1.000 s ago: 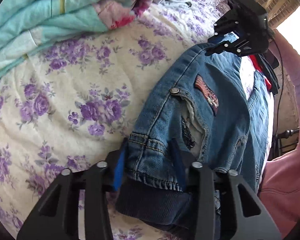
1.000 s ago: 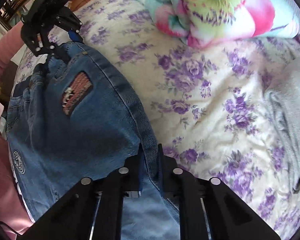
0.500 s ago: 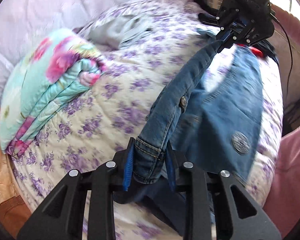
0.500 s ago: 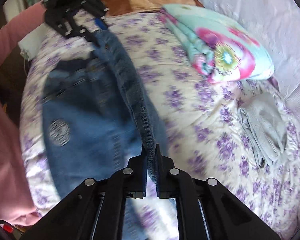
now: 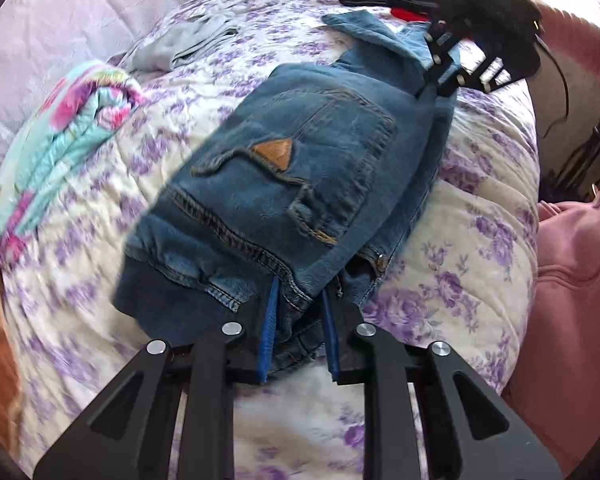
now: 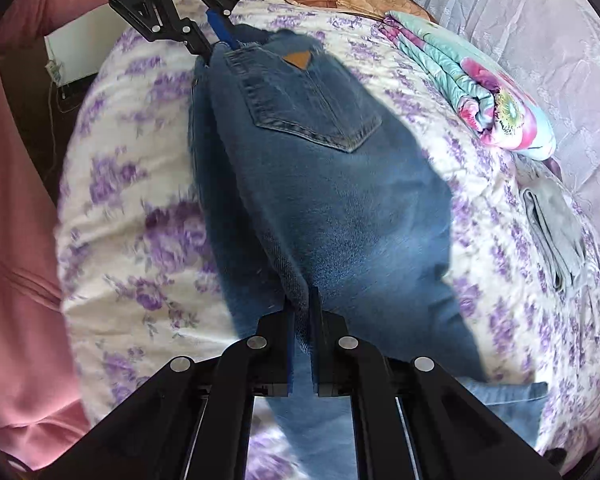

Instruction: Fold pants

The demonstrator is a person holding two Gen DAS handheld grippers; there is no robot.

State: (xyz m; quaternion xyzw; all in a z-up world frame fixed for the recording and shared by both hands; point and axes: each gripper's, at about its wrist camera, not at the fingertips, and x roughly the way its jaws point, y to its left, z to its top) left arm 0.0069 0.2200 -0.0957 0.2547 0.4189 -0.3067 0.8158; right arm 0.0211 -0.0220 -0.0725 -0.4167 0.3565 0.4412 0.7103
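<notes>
Denim everywhere across the middle of the bed: blue jeans with a tan triangular leather patch on the back pocket [image 5: 300, 184], lying lengthwise over the white quilt printed with purple flowers [image 5: 452, 300], back side up, apparently doubled along their length. Far left in the left wrist view, a rolled turquoise-and-pink floral blanket [image 5: 64, 136] and, beyond it, a folded pale grey garment [image 5: 180, 46], both well apart from the jeans. Near the bottom of that view, the left gripper [image 5: 300, 320], blue pads clenched on the thick waistband corner, jaws closing tight on bunched layers. Farther right and far off, the right gripper [image 5: 444, 76], black, pinching the leg portion at the other end; from its own camera, narrow jaws pressed together on a thin denim edge [image 6: 302, 312]. Pink sleeve [image 5: 580, 240] of the person at the right edge. Step in hand, by appearance: laying down the lengthwise fold, one leg brought over the other. Next move, as a judgement: lowering both ends flat, letting go, smoothing, then regrasping the hems or waistband for a crosswise fold. Care needed to keep edges aligned on release; heavy denim likely to hold shape, though the stacked waistband may spring open.
</notes>
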